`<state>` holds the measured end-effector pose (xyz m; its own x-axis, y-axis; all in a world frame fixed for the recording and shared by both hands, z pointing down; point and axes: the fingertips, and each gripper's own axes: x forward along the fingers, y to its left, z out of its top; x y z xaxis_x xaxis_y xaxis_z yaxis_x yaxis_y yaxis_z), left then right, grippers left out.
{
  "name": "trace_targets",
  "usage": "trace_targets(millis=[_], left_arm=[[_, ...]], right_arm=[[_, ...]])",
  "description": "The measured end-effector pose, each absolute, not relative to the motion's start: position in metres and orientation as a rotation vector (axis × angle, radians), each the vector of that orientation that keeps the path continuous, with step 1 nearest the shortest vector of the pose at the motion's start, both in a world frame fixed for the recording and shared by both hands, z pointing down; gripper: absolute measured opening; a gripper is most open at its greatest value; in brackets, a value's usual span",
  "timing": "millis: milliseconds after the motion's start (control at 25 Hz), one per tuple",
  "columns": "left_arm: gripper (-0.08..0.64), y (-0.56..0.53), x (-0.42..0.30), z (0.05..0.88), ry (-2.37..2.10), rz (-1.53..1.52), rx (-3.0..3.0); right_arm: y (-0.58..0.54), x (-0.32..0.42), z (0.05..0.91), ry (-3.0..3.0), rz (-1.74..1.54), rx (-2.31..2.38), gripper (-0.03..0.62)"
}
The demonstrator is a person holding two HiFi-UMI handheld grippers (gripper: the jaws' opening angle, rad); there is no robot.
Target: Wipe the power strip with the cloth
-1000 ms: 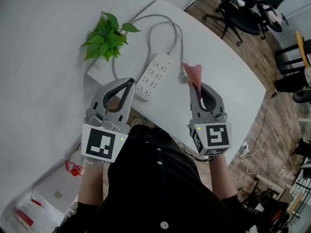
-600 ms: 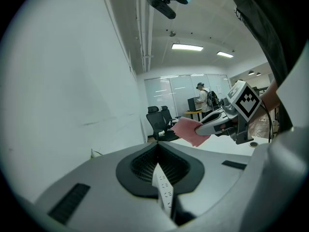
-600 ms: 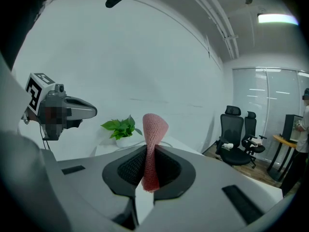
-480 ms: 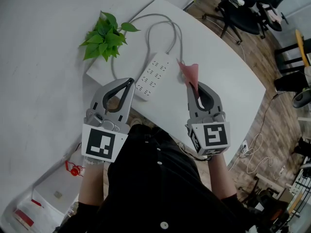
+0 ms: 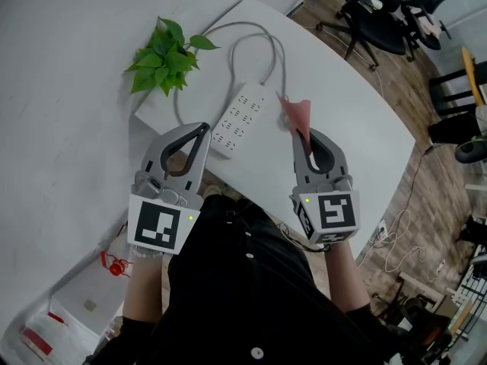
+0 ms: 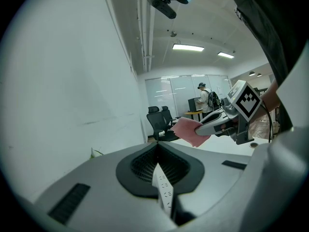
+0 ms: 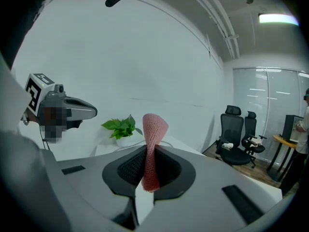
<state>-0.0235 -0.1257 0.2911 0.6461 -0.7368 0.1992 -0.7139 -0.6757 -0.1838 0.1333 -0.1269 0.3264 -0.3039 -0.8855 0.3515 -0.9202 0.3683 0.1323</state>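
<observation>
The left gripper (image 5: 204, 128) hangs above the table's near edge with its jaws pressed together and nothing between them; in its own view the power strip (image 5: 240, 120) shows only through the gap behind the closed tips. The right gripper (image 5: 298, 133) is clamped on the pink cloth (image 5: 297, 112), which stands up out of the jaws in a folded peak just right of the strip.

A plain pale wall (image 5: 61, 90) fills the left side. Against it, at the far corner of the white table (image 5: 350, 128), sits a leafy green plant (image 5: 163, 55). The strip lies flat on the table, slanting away from the person, and its grey cable (image 5: 262, 40) loops beyond it. Farther right are a wooden floor (image 5: 426, 196) and black office chairs (image 5: 380, 10).

Compared with a second ago, the right gripper has edged slightly left, bringing the cloth closer to the strip's right edge; the cloth is off the strip. The left gripper, strip and plant sit as before.
</observation>
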Motion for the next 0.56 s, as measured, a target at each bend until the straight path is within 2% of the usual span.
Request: trace_targets(millis=[560], left_arm=[[0.012, -0.1256, -0.0261, 0.2932, 1.221, -0.395, -2.772]], right_arm=[[-0.125, 0.1322, 0.3298, -2.263, 0.15, 1.585, 0.057]])
